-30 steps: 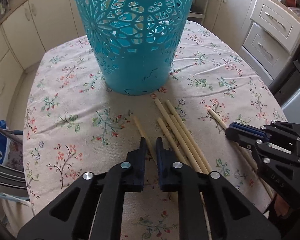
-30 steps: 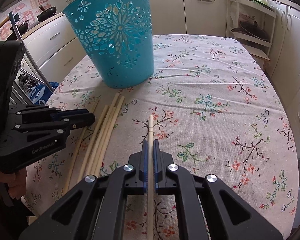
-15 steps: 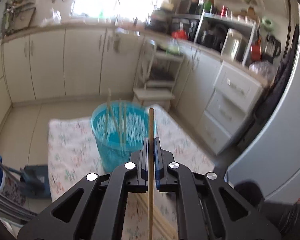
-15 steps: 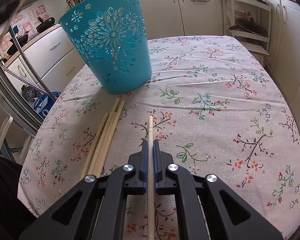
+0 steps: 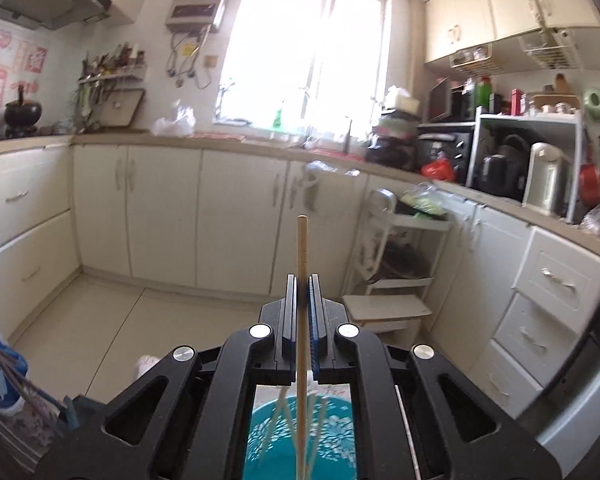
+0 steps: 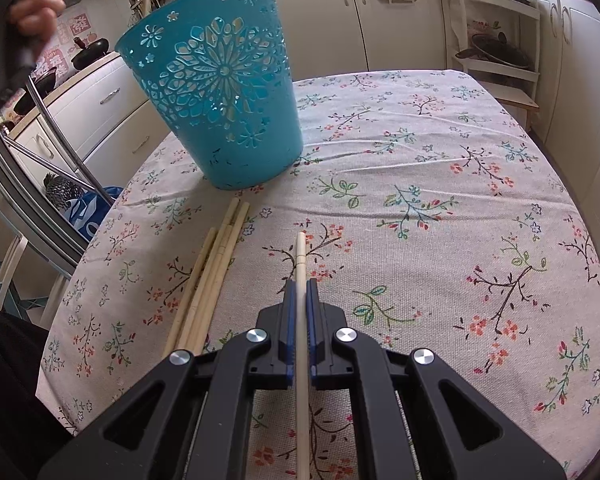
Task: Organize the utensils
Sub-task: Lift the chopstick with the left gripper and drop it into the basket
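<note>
Clamping one chopstick [image 5: 302,240] each, left gripper [image 5: 301,280] jaws above the basket [image 5: 300,436] and right gripper [image 6: 299,284] jaws over the bench [image 6: 440,168] risk slippage if tilted.

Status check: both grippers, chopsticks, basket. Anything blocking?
Left gripper shut on a chopstick, above the teal basket. Right gripper shut on a pale chopstick. Loose chopsticks remain on tablecloth. Nothing blocking.

A teal plastic basket with cut-out flower patterns [image 6: 216,108] stands upright. Just before its base lie four pale wooden chopsticks [image 6: 208,280], bundled side by side. A fifth chopstick [image 6: 301,320] points toward it, a sixth [image 5: 302,264] rises above it.
</note>
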`<state>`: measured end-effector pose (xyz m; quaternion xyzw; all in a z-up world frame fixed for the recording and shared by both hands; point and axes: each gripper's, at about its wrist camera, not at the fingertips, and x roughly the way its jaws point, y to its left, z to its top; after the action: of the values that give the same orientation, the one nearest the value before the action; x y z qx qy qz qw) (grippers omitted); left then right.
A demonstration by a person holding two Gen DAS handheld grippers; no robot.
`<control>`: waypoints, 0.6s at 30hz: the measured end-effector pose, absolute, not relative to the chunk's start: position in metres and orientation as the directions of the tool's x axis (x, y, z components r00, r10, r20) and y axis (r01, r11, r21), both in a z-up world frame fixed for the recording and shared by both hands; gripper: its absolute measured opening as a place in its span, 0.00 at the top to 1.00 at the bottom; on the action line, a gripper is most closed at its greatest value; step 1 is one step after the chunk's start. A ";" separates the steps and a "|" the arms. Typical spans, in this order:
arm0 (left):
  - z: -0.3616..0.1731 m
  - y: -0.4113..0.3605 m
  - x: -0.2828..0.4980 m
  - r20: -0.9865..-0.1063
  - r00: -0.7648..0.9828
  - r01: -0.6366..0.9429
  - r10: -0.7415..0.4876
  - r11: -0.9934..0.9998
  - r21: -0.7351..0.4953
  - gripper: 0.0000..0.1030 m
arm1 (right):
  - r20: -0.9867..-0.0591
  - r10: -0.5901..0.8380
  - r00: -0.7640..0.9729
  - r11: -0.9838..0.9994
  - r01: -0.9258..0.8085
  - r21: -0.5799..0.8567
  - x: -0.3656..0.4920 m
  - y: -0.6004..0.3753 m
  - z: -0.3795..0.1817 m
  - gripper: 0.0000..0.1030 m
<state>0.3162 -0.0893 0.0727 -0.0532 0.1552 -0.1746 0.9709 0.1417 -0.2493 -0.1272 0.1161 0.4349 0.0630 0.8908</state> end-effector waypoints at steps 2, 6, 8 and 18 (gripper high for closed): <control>0.051 -0.090 0.321 -0.315 0.894 0.286 -0.319 0.947 -0.149 0.95 | -0.759 0.218 0.614 0.963 -0.010 0.268 0.141 -0.251 -0.127 0.94; 0.018 -0.089 0.327 -0.405 0.863 0.274 -0.303 0.953 -0.129 0.95 | -0.757 0.223 0.614 0.961 -0.008 0.277 0.141 -0.252 -0.128 0.94; 0.005 -0.088 0.326 -0.452 0.837 0.284 -0.308 0.951 -0.123 0.95 | -0.757 0.225 0.613 0.960 -0.008 0.279 0.141 -0.253 -0.128 0.94; 0.004 -0.057 0.283 -0.530 0.794 0.268 -0.298 0.954 -0.136 0.37 | -0.757 0.224 0.614 0.960 -0.006 0.279 0.141 -0.252 -0.128 0.94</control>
<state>0.2828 -0.0567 0.0037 -0.0269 0.2841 -0.1495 0.9467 0.1411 -0.2524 -0.1282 0.1255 0.4345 0.0646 0.8895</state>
